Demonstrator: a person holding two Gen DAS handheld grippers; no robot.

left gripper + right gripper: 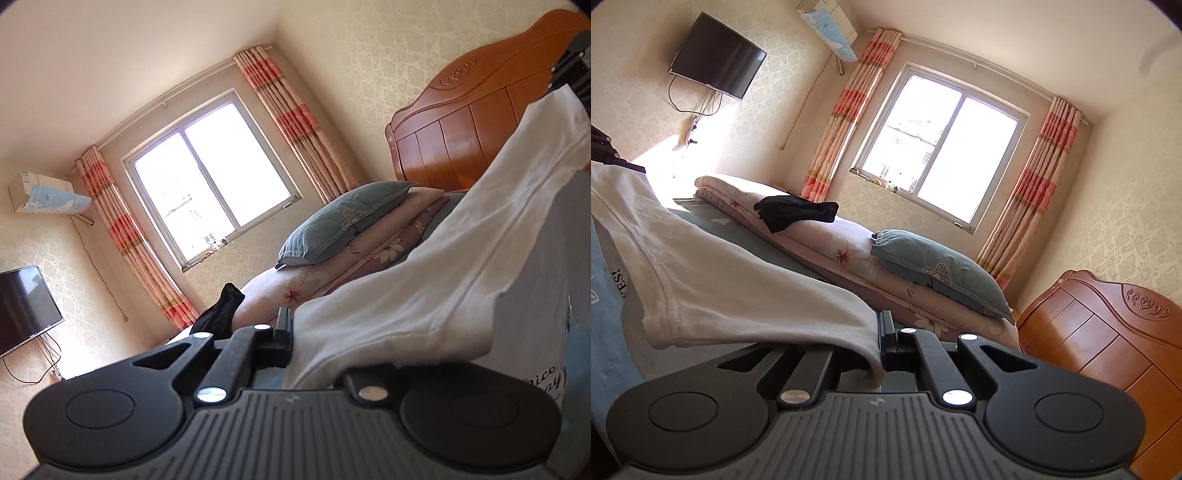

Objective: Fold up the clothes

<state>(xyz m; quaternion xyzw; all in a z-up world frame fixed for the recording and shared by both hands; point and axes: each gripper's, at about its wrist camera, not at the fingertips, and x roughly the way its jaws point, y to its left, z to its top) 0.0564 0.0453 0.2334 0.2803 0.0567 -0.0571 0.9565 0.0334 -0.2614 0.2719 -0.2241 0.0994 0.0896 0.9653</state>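
A white T-shirt (pixel 461 258) with printed lettering hangs stretched in the air between my two grippers. In the left wrist view my left gripper (pixel 286 332) is shut on one end of its hem, and the cloth runs up to the right, where the other gripper's black frame (pixel 574 62) shows. My right gripper (pixel 884 332) is shut on the other end of the T-shirt (pixel 720 266), which runs off to the upper left towards the left gripper's frame (pixel 609 151). The shirt's body drops below the stretched edge and hides the bed surface under it.
A black garment (pixel 798 212) lies on a folded floral quilt (pixel 849 254) across the bed, with a grey-green pillow (pixel 934 269) on top. A wooden headboard (pixel 1108 332) stands at one end. A window (pixel 942 144), curtains and a wall television (pixel 716 55) lie beyond.
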